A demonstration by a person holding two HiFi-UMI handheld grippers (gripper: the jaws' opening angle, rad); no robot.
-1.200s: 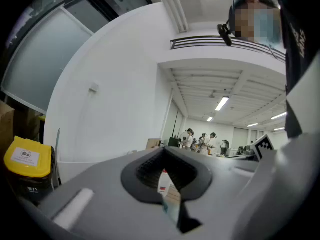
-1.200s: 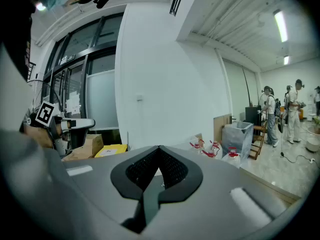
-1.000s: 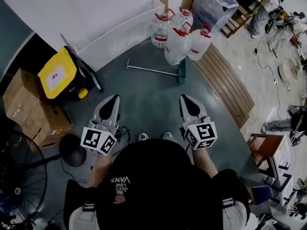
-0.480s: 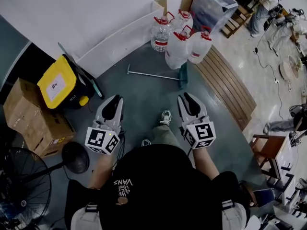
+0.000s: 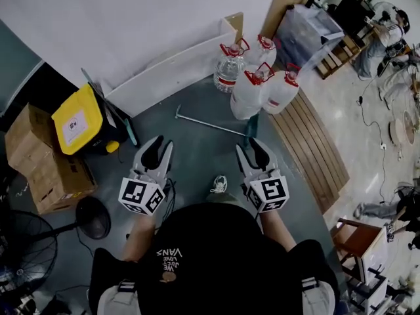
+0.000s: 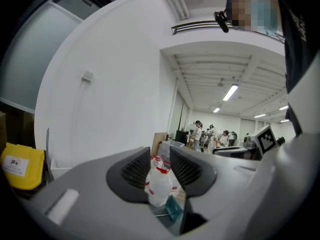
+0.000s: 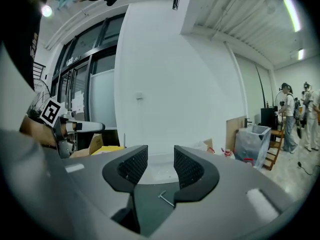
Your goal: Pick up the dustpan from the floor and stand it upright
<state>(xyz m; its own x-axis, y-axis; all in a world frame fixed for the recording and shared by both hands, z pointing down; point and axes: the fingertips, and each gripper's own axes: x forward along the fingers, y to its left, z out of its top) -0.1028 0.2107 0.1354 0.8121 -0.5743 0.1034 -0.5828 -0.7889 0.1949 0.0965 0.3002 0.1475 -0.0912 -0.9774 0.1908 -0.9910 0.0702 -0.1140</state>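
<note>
- One fan (image 5: 27, 251) stands at the far left edge of the floor (image 5: 197, 159), with cardboard boxes (image 5: 41, 157) just behind it.
- A yellow-lidded bin (image 5: 77, 118) sits beside the boxes, against the wall.
- The left tool (image 5: 159, 151) is held out over the floor, roughly level. Its jaws have just been opening and stand partway apart. Nothing is between them in the left gripper view (image 6: 160, 159); the gap only frames the bottles and the green pan far off.
- A white board (image 5: 172, 69) leans along the foot of the wall, behind both tools.
- The dustpan (image 5: 210, 126) lies flat on the floor ahead of the tools, well apart from both. Its thin metal handle runs left toward the board, and its green pan end lies at the right by the foot of the bottles, partly hidden behind the right tool.
- The person's shoe (image 5: 220, 184) shows on the floor between the two tools.
- The right tool (image 5: 252, 155) is also held out roughly level. Its jaws have just been opening and stand wide apart, gripping nothing. In the right gripper view (image 7: 160, 159) the handle end of the dustpan (image 7: 166, 198) shows through the gap, on the floor beyond.
- Large water bottles (image 5: 259, 77) with red caps stand clustered just beyond the pan.
- A strip of wooden slats (image 5: 308, 146) runs along the floor's right edge.
</note>
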